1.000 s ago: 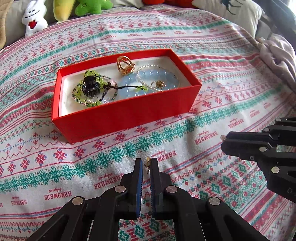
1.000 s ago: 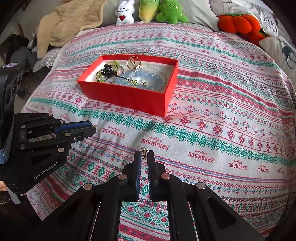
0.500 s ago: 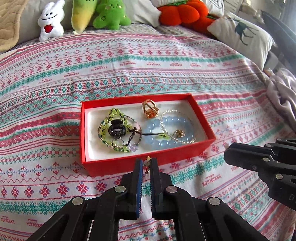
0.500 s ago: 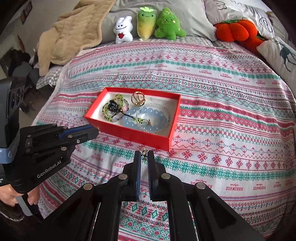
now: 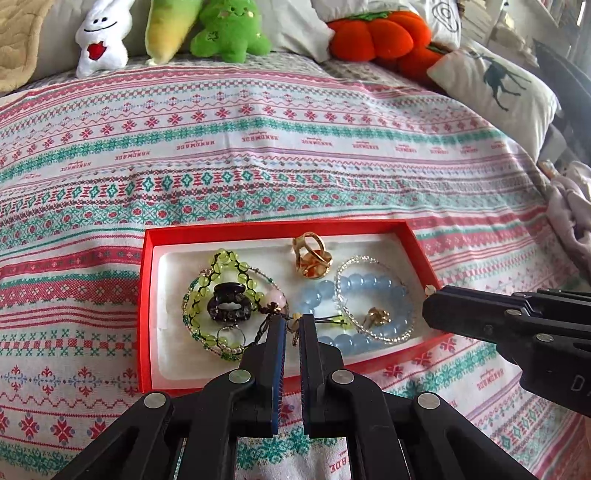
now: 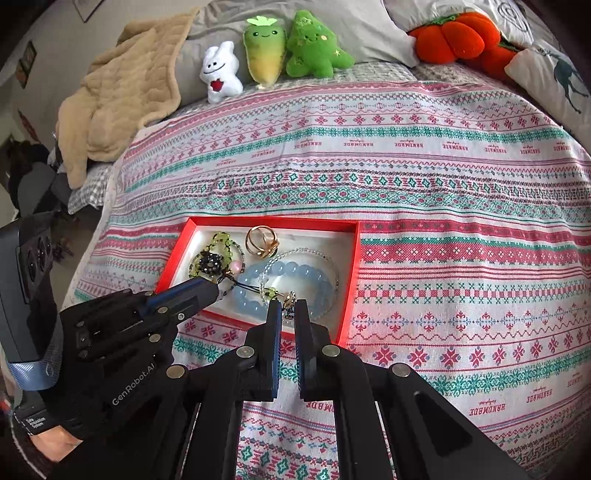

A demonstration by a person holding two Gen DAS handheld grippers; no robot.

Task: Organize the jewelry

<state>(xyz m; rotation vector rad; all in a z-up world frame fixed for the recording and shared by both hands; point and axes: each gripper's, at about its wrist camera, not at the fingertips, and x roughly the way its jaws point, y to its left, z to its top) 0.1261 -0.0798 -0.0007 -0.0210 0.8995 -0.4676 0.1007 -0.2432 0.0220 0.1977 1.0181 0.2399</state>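
Red box (image 5: 147, 314) lies on patterned bedspread (image 5: 295, 166), long axis across the bed. Left gripper (image 5: 293, 325) pinches a small gold earring (image 5: 294, 332) over the box's near edge, earring hanging down. Right gripper (image 6: 289, 308) pinches a second earring (image 6: 289, 301) over the box's near right corner. Blue bead bracelet (image 5: 369, 291), gold ring (image 5: 310, 254), green bracelet (image 5: 221, 262) inside box.

The box (image 5: 146, 317) is crowded with bracelets (image 5: 369, 295), a ring (image 5: 312, 254) and a clip (image 5: 227, 304), bare only along its left wall, while the bedspread (image 5: 295, 147) beyond lies open up to the far plush toys (image 5: 229, 27).
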